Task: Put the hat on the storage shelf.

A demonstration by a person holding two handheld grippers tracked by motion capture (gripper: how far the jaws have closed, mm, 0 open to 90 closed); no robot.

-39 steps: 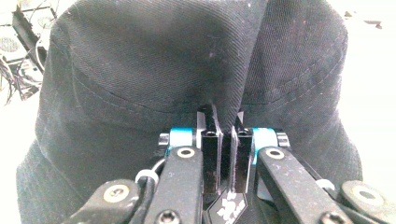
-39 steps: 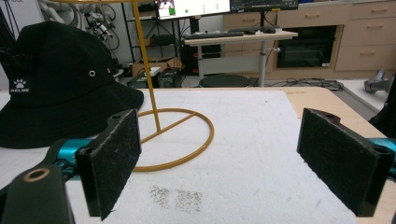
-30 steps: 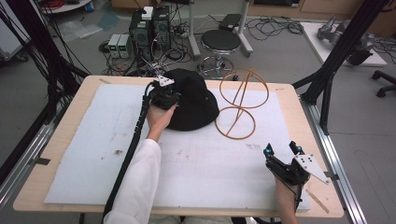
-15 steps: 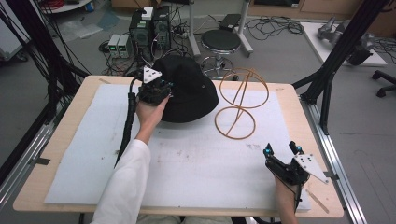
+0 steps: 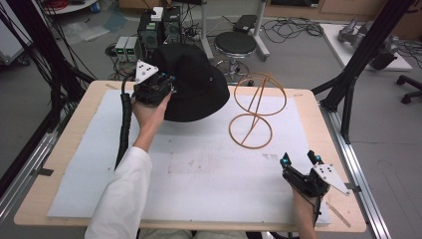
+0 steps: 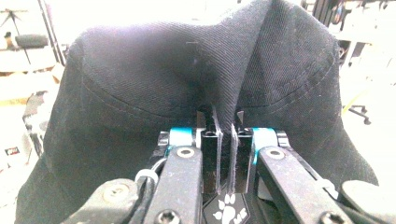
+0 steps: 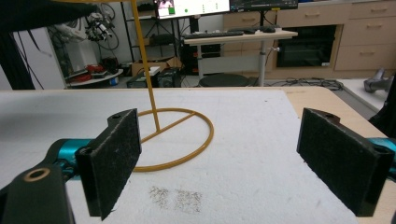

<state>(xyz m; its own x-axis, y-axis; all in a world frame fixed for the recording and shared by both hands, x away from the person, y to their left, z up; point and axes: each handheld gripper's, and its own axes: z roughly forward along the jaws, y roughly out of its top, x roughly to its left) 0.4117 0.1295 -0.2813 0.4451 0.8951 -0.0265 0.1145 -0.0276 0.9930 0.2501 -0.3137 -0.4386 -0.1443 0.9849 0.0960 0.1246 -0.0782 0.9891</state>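
A black bucket hat (image 5: 196,84) hangs above the far left of the table, lifted off the white mat (image 5: 199,164). My left gripper (image 5: 166,89) is shut on a fold of the hat's brim, and in the left gripper view the black cloth (image 6: 187,93) is pinched between the two jaws at my left gripper (image 6: 227,140). A gold wire hat stand (image 5: 256,107) with a ring base and a ring top stands to the hat's right. My right gripper (image 5: 298,160) rests near the front right corner, open and empty. Its pads (image 7: 114,154) frame the stand's base ring (image 7: 177,140).
The wooden table edge (image 5: 328,129) runs along the right, with black frame struts (image 5: 358,59) beyond it. A stool (image 5: 236,45) and electronics boxes (image 5: 159,25) stand on the floor behind the table. A faint smudge (image 7: 175,198) marks the mat before my right gripper.
My left gripper has risen and drawn leftward with the hat, which now hangs clear of the mat instead of lying on it. The right gripper has not moved.
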